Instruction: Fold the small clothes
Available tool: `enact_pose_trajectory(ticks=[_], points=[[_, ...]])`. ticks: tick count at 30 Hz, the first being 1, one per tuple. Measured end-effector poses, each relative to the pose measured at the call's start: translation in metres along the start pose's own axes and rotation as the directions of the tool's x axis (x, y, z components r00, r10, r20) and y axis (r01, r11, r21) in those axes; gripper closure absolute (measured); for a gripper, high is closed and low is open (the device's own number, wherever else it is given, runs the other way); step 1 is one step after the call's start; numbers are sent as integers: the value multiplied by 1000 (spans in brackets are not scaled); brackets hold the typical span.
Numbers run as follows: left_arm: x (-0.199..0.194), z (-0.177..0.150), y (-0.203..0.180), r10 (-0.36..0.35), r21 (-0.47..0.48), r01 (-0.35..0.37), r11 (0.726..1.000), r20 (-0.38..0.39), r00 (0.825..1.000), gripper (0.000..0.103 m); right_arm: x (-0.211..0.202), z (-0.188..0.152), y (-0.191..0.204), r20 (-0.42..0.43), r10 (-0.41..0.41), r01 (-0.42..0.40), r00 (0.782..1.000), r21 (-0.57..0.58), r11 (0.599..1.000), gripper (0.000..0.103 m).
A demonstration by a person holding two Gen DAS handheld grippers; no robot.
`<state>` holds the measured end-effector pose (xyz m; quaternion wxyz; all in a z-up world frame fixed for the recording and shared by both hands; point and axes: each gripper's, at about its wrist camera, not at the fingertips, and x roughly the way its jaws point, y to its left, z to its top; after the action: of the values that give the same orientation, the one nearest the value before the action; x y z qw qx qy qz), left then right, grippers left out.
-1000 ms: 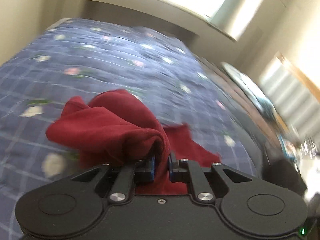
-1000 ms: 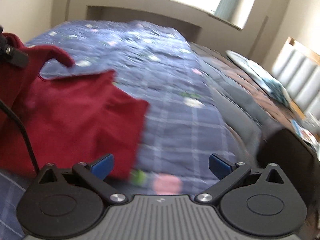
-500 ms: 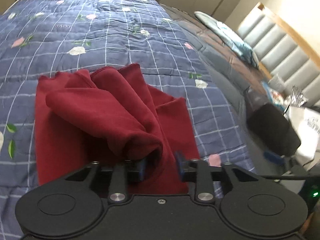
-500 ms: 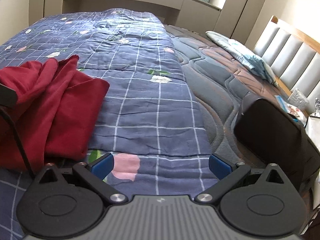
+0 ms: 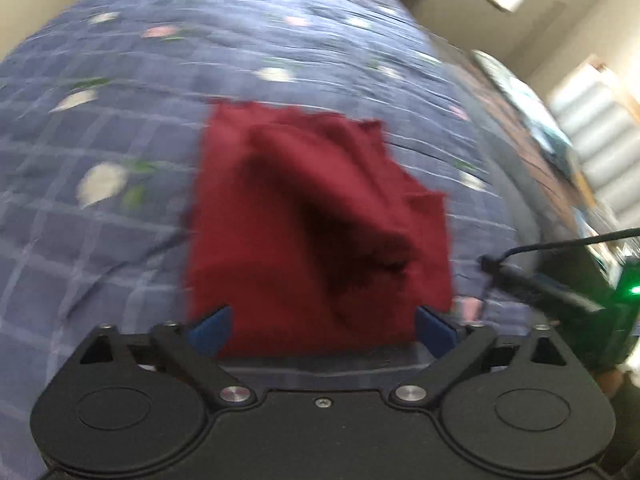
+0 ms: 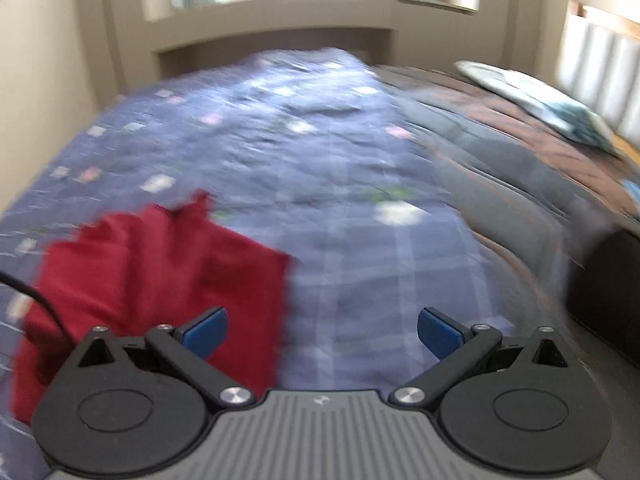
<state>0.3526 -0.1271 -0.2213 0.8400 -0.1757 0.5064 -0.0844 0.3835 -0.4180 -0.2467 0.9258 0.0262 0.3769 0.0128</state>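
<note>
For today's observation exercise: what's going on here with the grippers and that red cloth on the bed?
A person with a gripper in each hand is folding a small red garment on a blue checked quilt. The left gripper is open, fingers either side of the garment's near edge, gripping nothing. The right gripper is open too, over the quilt by the garment's right edge. The garment lies in a rough, lumpy fold.

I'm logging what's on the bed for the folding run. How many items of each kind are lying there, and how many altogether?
Red garment: 1
Blue checked floral quilt: 1
Grey-brown quilted cover: 1
Light patterned pillow: 1
Total: 4
</note>
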Motion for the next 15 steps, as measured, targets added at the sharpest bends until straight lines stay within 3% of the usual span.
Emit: enact_pose_trajectory(ticks=[3,7,10,13,15], points=[[-6,-2,26,112,-100,-109,989,20,994,1,4,17,24,37,129,-126,991,-58,990,0],[-6,0,63,252,-292,-238,926,7,968,1,13,33,63,35,241,-231,970,-180,956,0],[-5,1,82,287,-394,-266,880,-6,958,1,16,39,94,7,332,-317,943,-280,906,0],[-5,2,92,296,-431,-264,863,8,955,1,18,39,122,-52,404,-395,913,-352,849,0],[-4,3,94,310,-436,-275,857,9,951,1,23,32,136,-85,403,-405,911,-368,837,0]])
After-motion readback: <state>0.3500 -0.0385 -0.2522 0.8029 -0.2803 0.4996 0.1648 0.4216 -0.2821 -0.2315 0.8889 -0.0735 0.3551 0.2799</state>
